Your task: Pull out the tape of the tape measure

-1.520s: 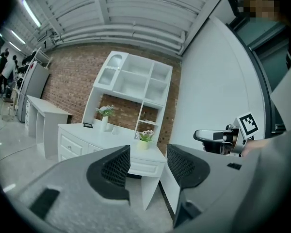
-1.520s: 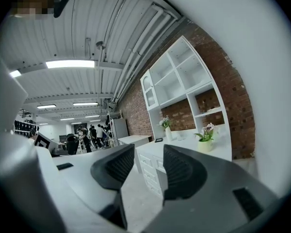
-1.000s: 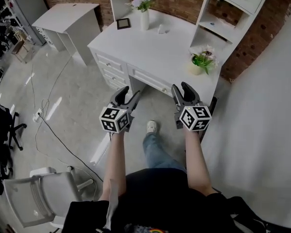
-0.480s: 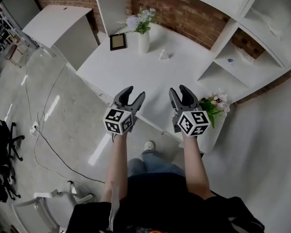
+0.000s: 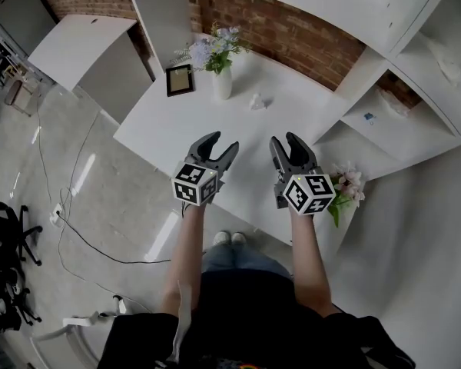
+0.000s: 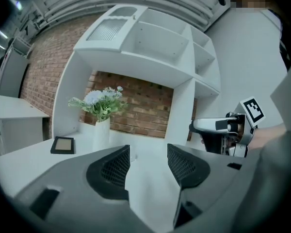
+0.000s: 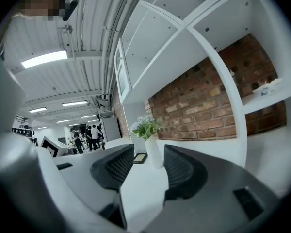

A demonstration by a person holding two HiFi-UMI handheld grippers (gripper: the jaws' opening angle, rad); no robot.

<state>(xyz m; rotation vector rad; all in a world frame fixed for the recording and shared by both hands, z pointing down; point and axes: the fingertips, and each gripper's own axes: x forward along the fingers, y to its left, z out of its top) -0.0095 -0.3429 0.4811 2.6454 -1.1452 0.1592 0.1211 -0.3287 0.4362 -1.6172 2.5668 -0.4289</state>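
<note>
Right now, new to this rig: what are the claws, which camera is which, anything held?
No robot: a person holds a two-jaw gripper in each hand. The head view looks down on the left gripper and right gripper over a white desk. The other two come from a camera on each gripper, looking along its jaws. Both pairs stand apart, nothing between them. On the desk: a vase of flowers, a picture frame, a small white object. No tape measure that I can make out.

White desk [image 5: 177, 121], red-brown brick wall [image 5: 292, 29], white vase [image 5: 222, 84], lilac flowers [image 5: 206, 51], dark grey left gripper [image 5: 217, 141] and right gripper [image 5: 286, 138].
</note>
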